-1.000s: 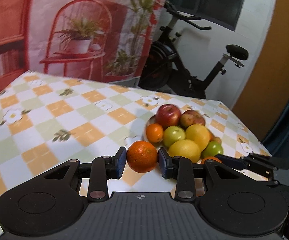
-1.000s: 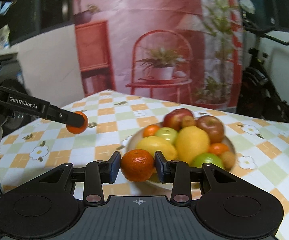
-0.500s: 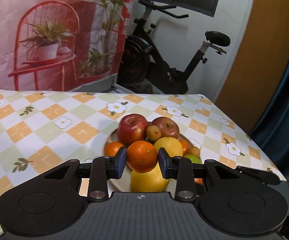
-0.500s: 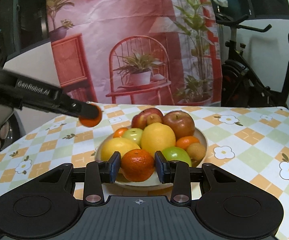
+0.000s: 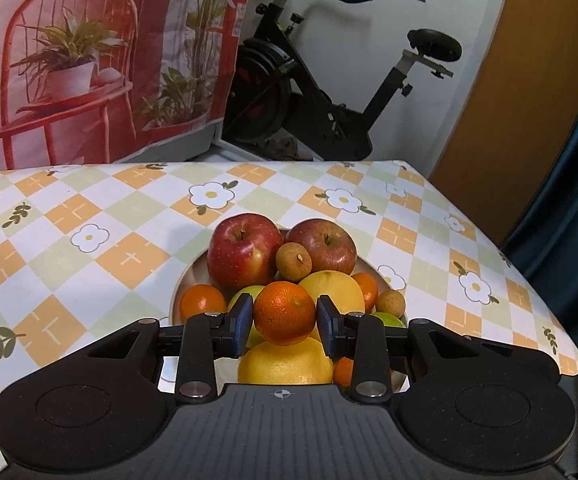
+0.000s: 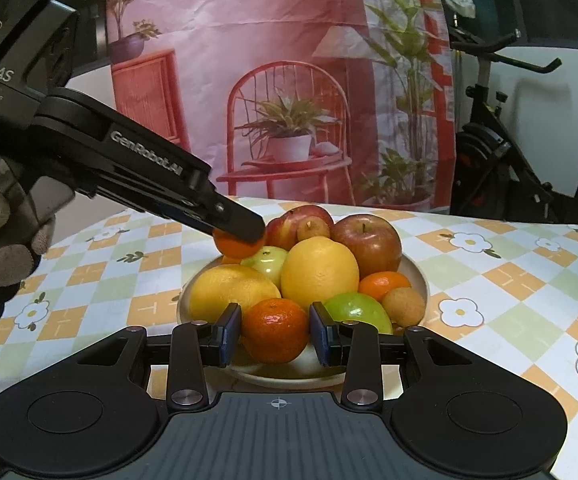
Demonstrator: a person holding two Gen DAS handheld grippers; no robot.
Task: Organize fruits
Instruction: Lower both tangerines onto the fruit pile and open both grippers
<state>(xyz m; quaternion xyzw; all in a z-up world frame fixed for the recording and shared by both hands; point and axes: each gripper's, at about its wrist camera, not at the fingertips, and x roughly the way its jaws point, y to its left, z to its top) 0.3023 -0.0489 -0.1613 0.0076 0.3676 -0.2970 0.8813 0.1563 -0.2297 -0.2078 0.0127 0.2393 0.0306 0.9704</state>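
My left gripper [image 5: 285,320] is shut on a tangerine [image 5: 284,312], held over the fruit pile. The right wrist view shows that same gripper [image 6: 241,236] from the side, above the green apple [image 6: 267,262]. My right gripper [image 6: 275,334] is shut on a second tangerine [image 6: 275,330] at the plate's near rim [image 6: 289,378]. The cream plate [image 5: 189,276] holds two red apples [image 5: 243,254], yellow citrus [image 6: 319,272], green apples, small tangerines and brown longans [image 5: 293,261].
A checked tablecloth with daisies [image 5: 89,240] covers the table; its right edge [image 5: 529,280] drops off by a blue curtain. An exercise bike [image 5: 329,92] and a printed backdrop [image 6: 289,80] stand behind. A gloved hand [image 6: 5,232] holds the left gripper.
My left gripper has carried its tangerine rightwards from beside the plate to above the pile. My right gripper has edged closer to the plate's near rim, still gripping its tangerine.
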